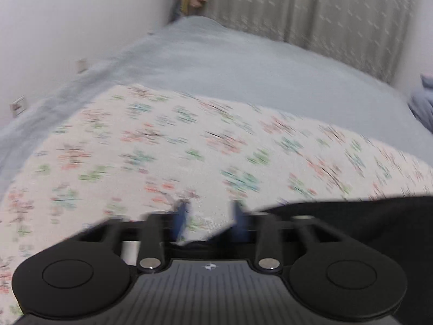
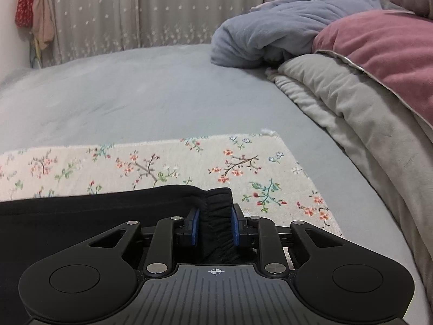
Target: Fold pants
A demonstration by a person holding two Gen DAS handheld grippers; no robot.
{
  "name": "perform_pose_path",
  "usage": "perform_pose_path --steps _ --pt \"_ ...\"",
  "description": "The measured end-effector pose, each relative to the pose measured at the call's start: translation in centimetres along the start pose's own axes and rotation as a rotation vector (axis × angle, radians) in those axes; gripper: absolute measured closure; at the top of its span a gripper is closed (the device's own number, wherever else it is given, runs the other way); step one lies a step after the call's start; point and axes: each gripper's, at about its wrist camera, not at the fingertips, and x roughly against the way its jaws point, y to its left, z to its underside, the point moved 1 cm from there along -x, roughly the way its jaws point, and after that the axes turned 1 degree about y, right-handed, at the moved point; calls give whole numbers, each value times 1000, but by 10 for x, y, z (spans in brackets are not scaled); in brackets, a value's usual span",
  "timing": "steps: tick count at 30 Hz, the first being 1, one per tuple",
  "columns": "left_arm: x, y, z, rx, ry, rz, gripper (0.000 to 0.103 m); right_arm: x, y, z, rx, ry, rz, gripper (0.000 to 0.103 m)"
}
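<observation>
Black pants [image 2: 81,214] lie on a floral cloth [image 2: 189,162] spread over the bed. My right gripper [image 2: 215,216] is shut on the gathered elastic waistband [image 2: 216,208] of the pants, which sits bunched between the blue pads. In the blurred left wrist view my left gripper [image 1: 209,214] is open with nothing between its blue pads; it hovers over the floral cloth [image 1: 162,140]. The black pants [image 1: 365,216] lie just to its right and pass under it.
The grey-blue bed sheet [image 2: 135,89] stretches beyond the cloth. A blue blanket [image 2: 284,24], a pink and grey quilt [image 2: 379,54] pile at the right. Starred curtains [image 2: 135,8] and a white wall [image 1: 67,27] stand behind the bed.
</observation>
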Motion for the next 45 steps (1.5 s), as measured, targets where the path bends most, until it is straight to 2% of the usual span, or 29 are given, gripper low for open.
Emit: perform_pose_path --steps 1,3,6,8,9,10,11,12,13,14,16,19,21,23,25,27,31,37,42,45 --pt "2 8 0 24 1 0 22 -2 1 1 0 7 6 81" --pt "2 16 3 36 34 42 22 -3 4 1 -2 6 15 79" --pt "-2 4 15 -49 90 80 11 -4 4 -2 -19 3 4 68" --pt "-7 -7 24 -126 106 39 6 -1 -2 -3 -59 -13 5 51" --pt "-11 -11 28 -145 117 12 6 0 -5 -4 -81 -23 4 50" --pt "-15 -14 31 -151 116 -6 10 -1 -9 -5 -99 -24 -1 50" --pt "-19 -17 34 -162 110 -25 20 -3 -10 -4 -106 -18 -7 50" --pt "-20 -19 37 -180 103 -32 25 -5 -10 -3 -99 -8 -11 51" --pt "-20 -23 38 -187 88 -44 30 -9 -7 -2 -77 6 -6 54" --pt "-19 -26 38 -186 82 -62 32 -11 -2 0 -47 10 -4 66" --pt "-18 -32 36 -204 71 -103 37 -12 5 -1 -25 -1 -1 75" --pt "-8 -36 24 -200 11 -159 48 -8 17 -5 17 -26 46 81" --pt "1 -29 13 -133 -42 -155 48 4 19 -8 10 -107 74 81" --pt "-8 -28 11 -132 -28 -170 48 12 19 -12 -25 -155 76 82" --pt "-23 -32 17 -161 -4 -201 48 5 24 -12 6 -121 102 82" --pt "-28 -32 16 -133 -17 -205 48 -10 31 -7 38 -52 136 82" --pt "-23 -27 10 -94 -23 -183 48 -14 36 -4 41 -47 158 82" --pt "27 -21 12 -80 -104 -116 48 43 11 -19 -53 -101 87 82" --pt "87 -7 19 -104 -225 -58 49 143 -15 -26 -63 -199 27 82" --pt "122 13 43 -125 -274 -11 49 217 -40 9 -78 -285 -59 82"
